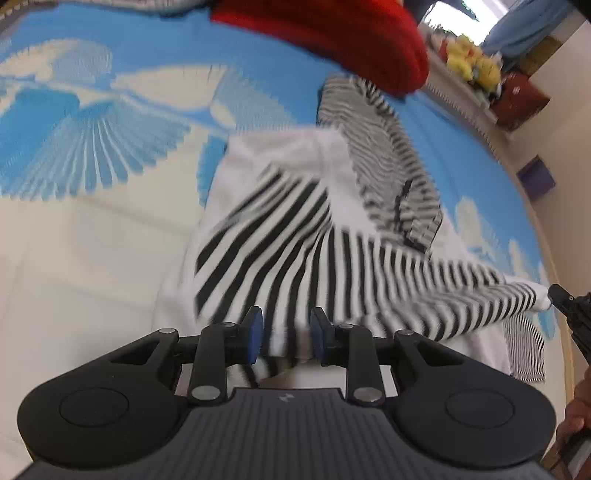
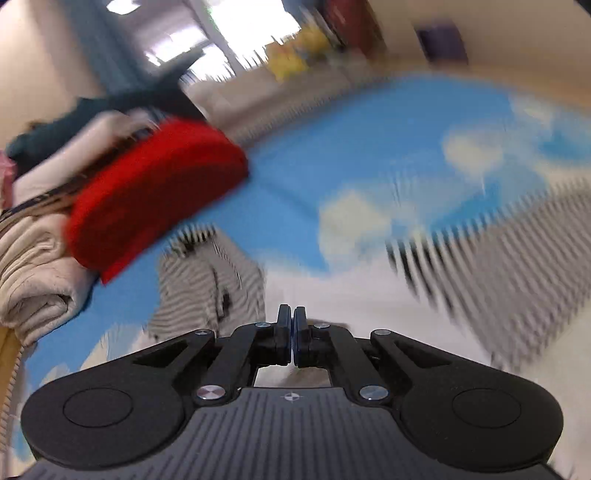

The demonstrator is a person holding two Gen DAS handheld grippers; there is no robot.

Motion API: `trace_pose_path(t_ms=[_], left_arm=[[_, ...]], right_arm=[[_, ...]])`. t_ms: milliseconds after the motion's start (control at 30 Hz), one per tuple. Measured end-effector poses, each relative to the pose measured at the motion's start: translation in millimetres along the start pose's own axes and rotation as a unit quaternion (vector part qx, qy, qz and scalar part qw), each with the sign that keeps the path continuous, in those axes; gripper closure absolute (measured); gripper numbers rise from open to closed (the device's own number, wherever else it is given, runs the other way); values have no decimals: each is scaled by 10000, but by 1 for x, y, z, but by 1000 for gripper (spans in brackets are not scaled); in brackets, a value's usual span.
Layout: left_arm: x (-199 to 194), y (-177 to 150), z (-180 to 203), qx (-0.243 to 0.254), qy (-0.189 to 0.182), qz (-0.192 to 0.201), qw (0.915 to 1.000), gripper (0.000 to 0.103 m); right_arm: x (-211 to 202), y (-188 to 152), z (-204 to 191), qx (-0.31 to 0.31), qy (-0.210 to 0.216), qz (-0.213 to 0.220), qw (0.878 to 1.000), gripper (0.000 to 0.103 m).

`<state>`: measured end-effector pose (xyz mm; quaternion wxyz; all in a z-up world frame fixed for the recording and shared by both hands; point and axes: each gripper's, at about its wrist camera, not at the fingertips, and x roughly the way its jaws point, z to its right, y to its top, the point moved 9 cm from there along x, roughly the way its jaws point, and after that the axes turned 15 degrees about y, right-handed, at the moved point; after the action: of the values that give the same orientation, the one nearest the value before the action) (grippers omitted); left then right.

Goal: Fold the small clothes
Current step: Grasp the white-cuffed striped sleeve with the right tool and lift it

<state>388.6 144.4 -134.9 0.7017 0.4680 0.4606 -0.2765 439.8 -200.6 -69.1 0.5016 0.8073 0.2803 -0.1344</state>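
Left gripper point(image 1: 286, 334) poised with blue pads parted astride the near hem of a black-and-white striped garment point(image 1: 295, 236) spread on the blue-and-cream bedspread point(image 1: 110, 110). Right gripper point(image 2: 291, 332), clenched, pinches the garment's right corner. Beyond the garment lie a finer-striped garment point(image 1: 384, 158) and a red folded cloth point(image 1: 332, 33).

Clothes spread on a mat

A striped garment point(image 1: 303, 251) lies on the mat point(image 1: 147, 110); a finer-striped piece point(image 1: 388, 158) rests on its far right part, a folded cloth point(image 1: 332, 33) behind both, a stack of laundry point(image 2: 33, 266) beside it.
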Motion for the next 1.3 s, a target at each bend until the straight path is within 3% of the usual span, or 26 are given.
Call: trace_pose_path(t_ms=[67,167,200,333,433,500,567,667,800,1033,1167,1300], left_arm=[[11,-10,-3,140,252,-252,9993,73],[17,-15,-9,285,542,-355,9975,73],[14,-13,-8,291,540,-302,9977,73],[2,-3,-2,152,237,-1,9996,73],[16,-14,-4,170,362,-326,9987,73],[24,-19,-7,207,517,-473,9973,73],[24,-18,-8,175,515,-430,9976,73],[17,-11,-9,29,442,-308,9985,73],[11,-7,-7,-23,403,-216,9990,73],[4,-6,15,305,257,-1,9992,73],[15,-19,25,441,198,-231,9986,73],[26,-30,24,535,388,-415,9970,71]], right_arm=[[10,-8,24,136,-528,-332,9980,103],[19,-36,69,458,-1582,-1136,9798,99],[18,-40,76,689,-1636,-1158,9773,99],[20,-31,50,608,-804,-863,9912,97],[31,-44,44,1006,-235,-1158,9879,81],[43,-70,60,1482,-391,-1708,9733,80],[46,-91,85,1859,-879,-2025,9574,80],[41,-90,94,2052,-1015,-1929,9541,80],[33,-65,75,1668,-820,-1654,9686,79],[17,-39,81,1495,-887,-1340,9756,79],[2,-28,93,1512,-945,-1197,9767,79],[-17,-14,116,1538,-1046,-997,9775,79]])
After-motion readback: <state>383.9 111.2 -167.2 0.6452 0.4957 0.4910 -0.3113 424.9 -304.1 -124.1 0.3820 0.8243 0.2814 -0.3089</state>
